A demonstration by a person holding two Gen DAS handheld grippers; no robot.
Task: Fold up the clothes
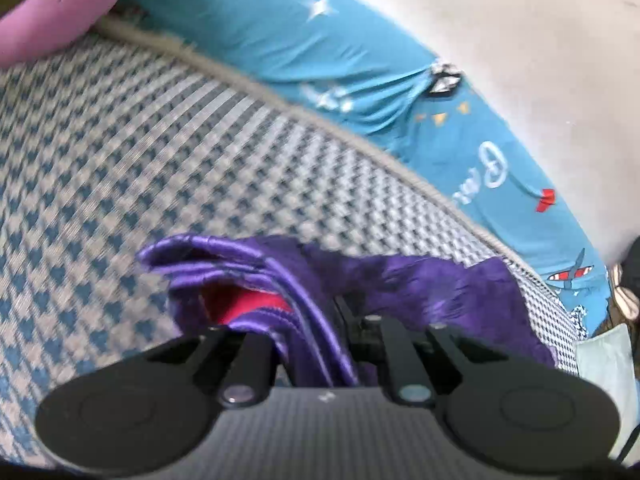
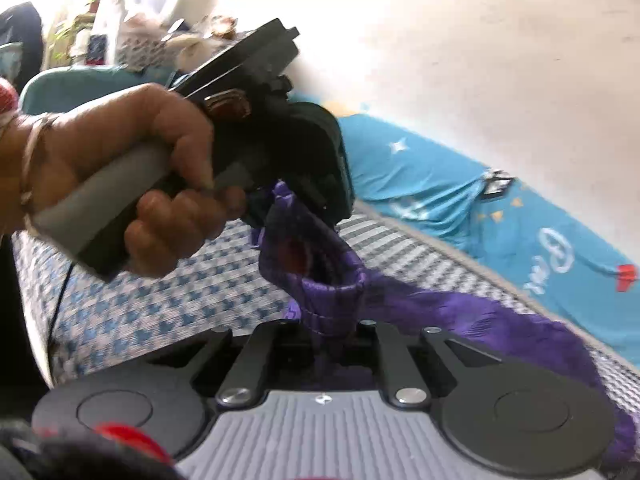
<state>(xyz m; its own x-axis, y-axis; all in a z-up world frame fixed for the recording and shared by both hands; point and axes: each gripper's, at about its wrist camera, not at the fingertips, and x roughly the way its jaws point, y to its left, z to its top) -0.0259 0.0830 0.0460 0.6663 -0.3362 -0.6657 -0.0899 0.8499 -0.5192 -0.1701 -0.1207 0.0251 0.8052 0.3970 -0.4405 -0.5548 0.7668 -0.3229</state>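
Your left tool is clamped on the shiny purple satin garment, with the bunched hem and its piped edges gathered right between the fingers and a patch of red lining showing inside the folds. Your right tool is also closed on the same purple garment, gripping a rolled, stitched edge that rises out of its jaws. In the right wrist view, your left hand grips the grey handle of the other tool just above and to the left, and the cloth stretches as a short taut band between the two tools, running up and left from the right one. The rest of the garment trails away to the right and lies low over the blue-and-white houndstooth mat, its long axis following the mat's far edge. Beyond that edge lies a turquoise printed sheet with white stars and lettering, against a pale wall. A pink cushion sits at the far left corner.
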